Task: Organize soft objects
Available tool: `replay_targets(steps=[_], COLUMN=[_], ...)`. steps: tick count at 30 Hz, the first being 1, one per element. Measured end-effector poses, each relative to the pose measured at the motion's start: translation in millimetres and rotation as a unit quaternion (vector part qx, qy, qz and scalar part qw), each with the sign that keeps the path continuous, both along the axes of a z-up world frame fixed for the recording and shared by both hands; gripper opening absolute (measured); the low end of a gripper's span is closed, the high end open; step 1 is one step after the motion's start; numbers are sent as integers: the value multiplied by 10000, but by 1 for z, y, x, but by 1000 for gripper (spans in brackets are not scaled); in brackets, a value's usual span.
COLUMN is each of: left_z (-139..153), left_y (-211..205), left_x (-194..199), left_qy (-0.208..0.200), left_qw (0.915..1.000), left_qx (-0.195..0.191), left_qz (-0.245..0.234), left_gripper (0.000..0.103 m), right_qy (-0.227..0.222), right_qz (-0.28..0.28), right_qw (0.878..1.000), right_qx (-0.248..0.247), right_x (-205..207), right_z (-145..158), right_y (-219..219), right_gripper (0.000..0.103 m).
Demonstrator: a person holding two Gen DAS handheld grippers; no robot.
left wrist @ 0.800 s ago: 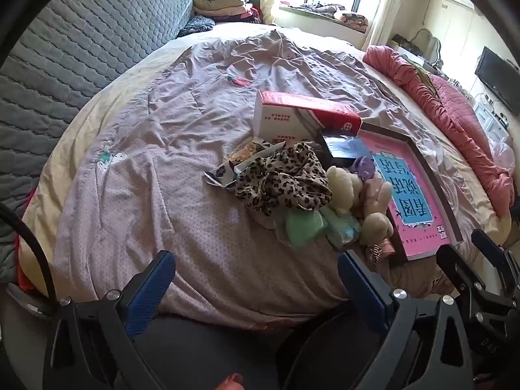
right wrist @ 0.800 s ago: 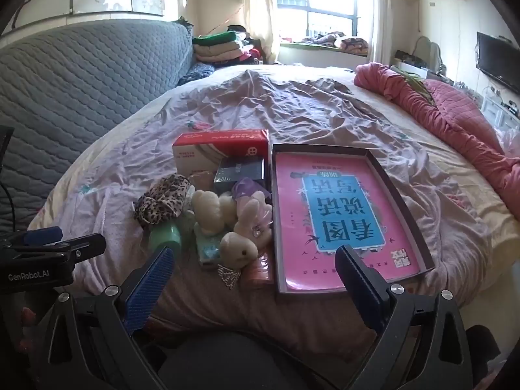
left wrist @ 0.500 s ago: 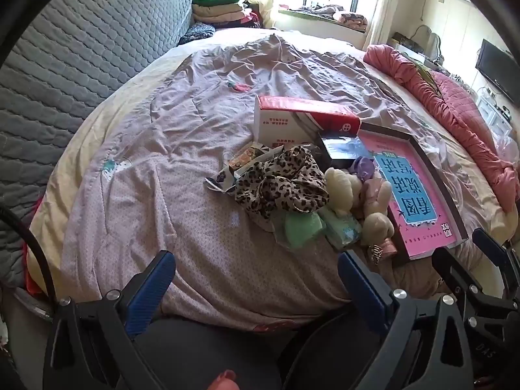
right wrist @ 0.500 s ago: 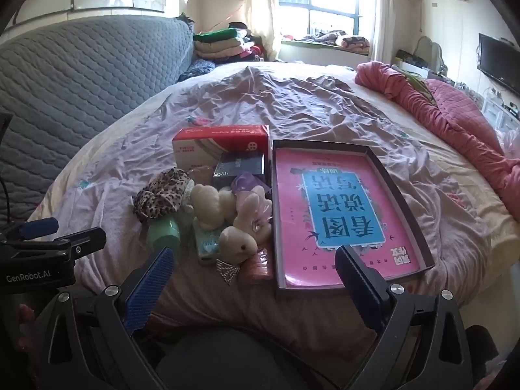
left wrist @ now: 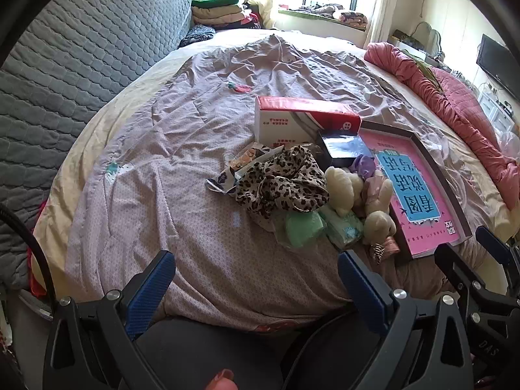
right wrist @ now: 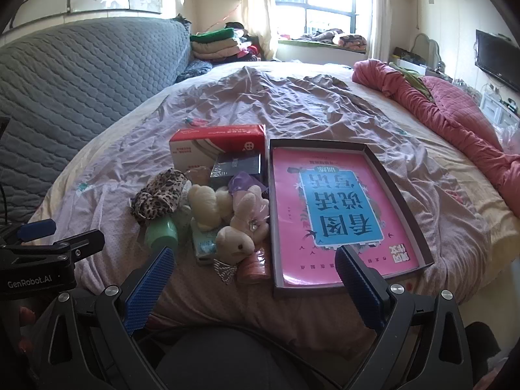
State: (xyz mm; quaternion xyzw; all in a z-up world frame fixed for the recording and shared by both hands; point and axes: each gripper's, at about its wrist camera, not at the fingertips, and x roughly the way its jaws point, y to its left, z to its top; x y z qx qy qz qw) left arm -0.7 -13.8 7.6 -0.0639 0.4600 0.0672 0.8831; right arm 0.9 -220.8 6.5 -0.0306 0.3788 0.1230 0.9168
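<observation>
I hold both tools at the near edge of the bed [left wrist: 201, 130], and each one is spread wide with nothing between its blue pads. Ahead and to the right of my left gripper [left wrist: 256, 279] lies the pile of soft things: a leopard-print fabric piece [left wrist: 282, 185], a cream plush toy [left wrist: 344, 185] and a pale plush rabbit [left wrist: 378, 214] pressed together, with a green packet [left wrist: 304, 229] just in front of them. From my right gripper [right wrist: 255, 274], the same pile sits ahead and slightly left, the plush rabbit [right wrist: 235, 243] nearest. A shallow box holding a pink book [right wrist: 341, 208] lies just right of the pile, and a red-and-white carton [right wrist: 217, 144] stands behind it.
</observation>
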Motion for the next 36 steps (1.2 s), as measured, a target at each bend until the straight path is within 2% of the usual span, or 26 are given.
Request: replay_targets(steps=[36], left_z=[-1], left_y=[-6], left_x=[-1], left_qy=[-63], left_qw=[10000], left_qx=[43], left_qz=[-14], left_gripper=[101], right_qy=[2], right_qz=[-71], right_qw=[10000], right_qx=[2], right_x=[1], right_z=[0], right_y=[-3], right_gripper=[99])
